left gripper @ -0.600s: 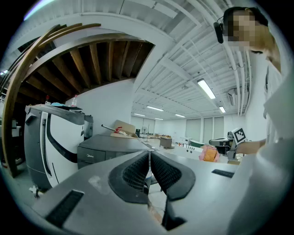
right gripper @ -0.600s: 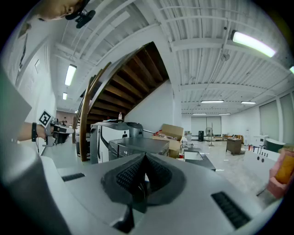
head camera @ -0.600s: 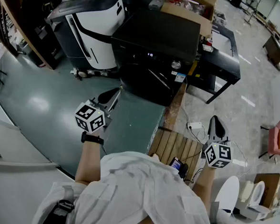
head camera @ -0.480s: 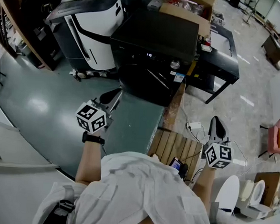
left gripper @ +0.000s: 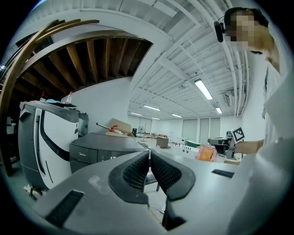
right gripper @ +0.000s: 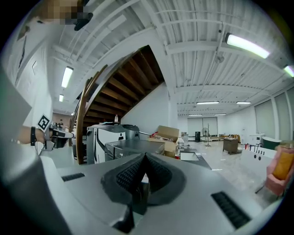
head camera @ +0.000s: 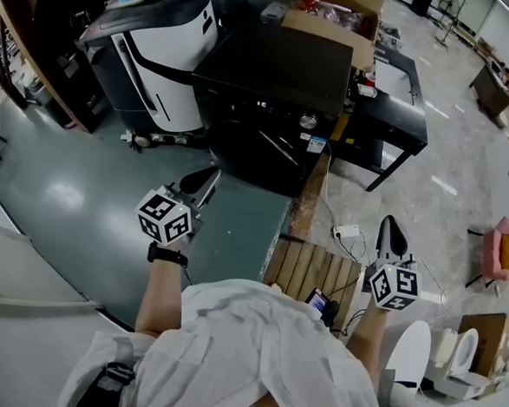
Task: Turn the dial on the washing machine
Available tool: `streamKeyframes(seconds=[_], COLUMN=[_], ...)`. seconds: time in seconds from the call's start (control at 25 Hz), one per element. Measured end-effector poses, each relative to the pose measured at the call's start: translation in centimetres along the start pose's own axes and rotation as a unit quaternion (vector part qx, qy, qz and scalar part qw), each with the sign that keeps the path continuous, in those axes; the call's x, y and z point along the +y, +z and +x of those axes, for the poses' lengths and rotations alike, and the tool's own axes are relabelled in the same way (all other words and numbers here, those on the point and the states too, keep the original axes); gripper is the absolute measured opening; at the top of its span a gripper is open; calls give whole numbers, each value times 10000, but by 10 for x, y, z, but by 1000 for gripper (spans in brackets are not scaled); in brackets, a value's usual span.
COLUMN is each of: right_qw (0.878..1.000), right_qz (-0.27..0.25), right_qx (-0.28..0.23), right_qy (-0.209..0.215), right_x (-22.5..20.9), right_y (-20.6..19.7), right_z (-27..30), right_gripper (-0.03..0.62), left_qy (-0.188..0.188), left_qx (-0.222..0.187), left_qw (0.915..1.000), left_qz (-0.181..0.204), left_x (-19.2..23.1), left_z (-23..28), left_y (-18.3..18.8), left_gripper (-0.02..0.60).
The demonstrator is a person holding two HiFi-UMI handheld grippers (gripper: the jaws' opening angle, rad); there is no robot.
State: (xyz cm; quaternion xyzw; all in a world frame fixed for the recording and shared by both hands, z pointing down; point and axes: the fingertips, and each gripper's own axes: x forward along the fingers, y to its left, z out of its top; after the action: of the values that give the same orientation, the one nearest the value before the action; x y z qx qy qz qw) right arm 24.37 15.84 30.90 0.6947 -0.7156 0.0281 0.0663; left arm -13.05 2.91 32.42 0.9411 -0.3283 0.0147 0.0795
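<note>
Over the last half second almost nothing has moved toward the job: the scene has only slid a touch to the left in the head view as your head swung, and both grippers hang where they were, low and close to your body. The washing machine (head camera: pixel 276 78) stands ahead of you, black, beside a white appliance (head camera: pixel 161 44) and in front of a cardboard box (head camera: pixel 337 21). Its dial (head camera: pixel 308 121) is the small round silver knob at the right end of the front panel, well apart from either tool. Your left gripper (head camera: pixel 206 176) points roughly at the machine with its jaws pressed together on nothing; your right gripper (head camera: pixel 390 222) is likewise clenched and empty, held over the floor beside the wooden pallet (head camera: pixel 315 268). So the turn hasn't begun. I'd judge you're at the approach stage, and whichever gripper you choose will need its jaws parted before it can close round that knob.
</note>
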Motion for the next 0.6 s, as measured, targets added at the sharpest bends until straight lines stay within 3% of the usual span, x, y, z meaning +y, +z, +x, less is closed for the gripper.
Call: streamKeyframes(seconds=[0.28, 0.6], right_qw=[9990, 9911], right_qz=[-85, -322], right_qx=[-97, 112], right_qy=[438, 1290], right_x=[-23, 7], right_y=[-3, -28], right_z=[8, 57], right_gripper=[2, 2], left_qy=[250, 296], left_qx=[-36, 35], left_qw=[9997, 9996], left_qz=[-52, 17], left_x=[-15, -35], left_z=[21, 16], left_y=[-6, -19], left_gripper=[15, 15])
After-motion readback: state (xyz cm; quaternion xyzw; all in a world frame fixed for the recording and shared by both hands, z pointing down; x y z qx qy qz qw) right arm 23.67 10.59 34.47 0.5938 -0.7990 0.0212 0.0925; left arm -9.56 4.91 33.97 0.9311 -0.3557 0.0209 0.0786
